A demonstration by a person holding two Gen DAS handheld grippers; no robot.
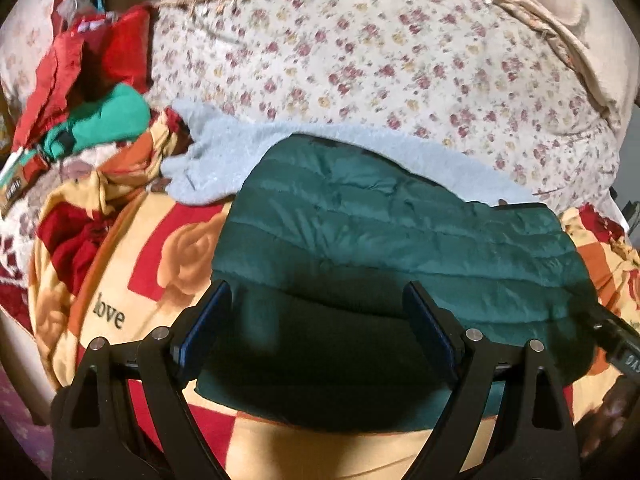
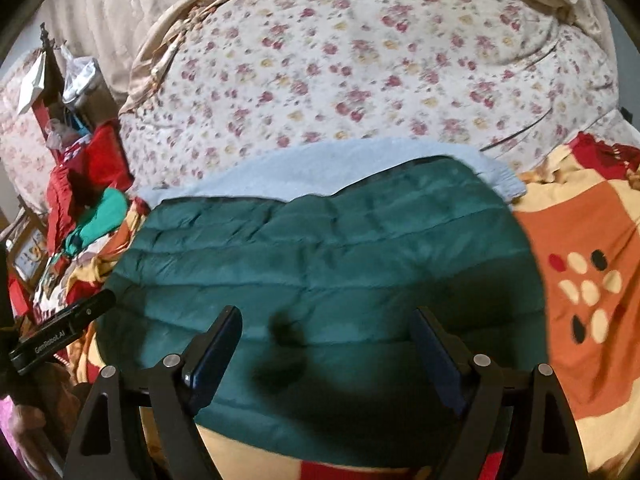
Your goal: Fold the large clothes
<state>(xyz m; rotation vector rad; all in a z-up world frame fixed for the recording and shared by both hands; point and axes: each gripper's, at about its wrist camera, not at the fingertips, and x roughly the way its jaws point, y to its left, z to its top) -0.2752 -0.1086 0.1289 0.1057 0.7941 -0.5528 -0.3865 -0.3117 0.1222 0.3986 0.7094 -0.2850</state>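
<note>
A dark green quilted puffer jacket [image 1: 400, 232] [image 2: 320, 248] lies folded flat on the bed, over a light blue fleece garment [image 1: 224, 160] [image 2: 280, 164] that sticks out behind it. My left gripper [image 1: 317, 287] hovers above the jacket's near left part, its jaws wide apart and nothing between the pads. My right gripper [image 2: 326, 313] hangs over the jacket's near middle, also open and empty. Each gripper's black finger shows at the edge of the other view. Shadows of the grippers fall on the jacket's near edge.
A floral quilt [image 1: 360, 60] [image 2: 360, 60] is bunched up behind the jacket. A red, orange and cream rose blanket [image 1: 160, 264] [image 2: 580, 280] covers the bed under it. A pile of red and green clothes [image 1: 100, 80] [image 2: 96, 208] sits at the far left.
</note>
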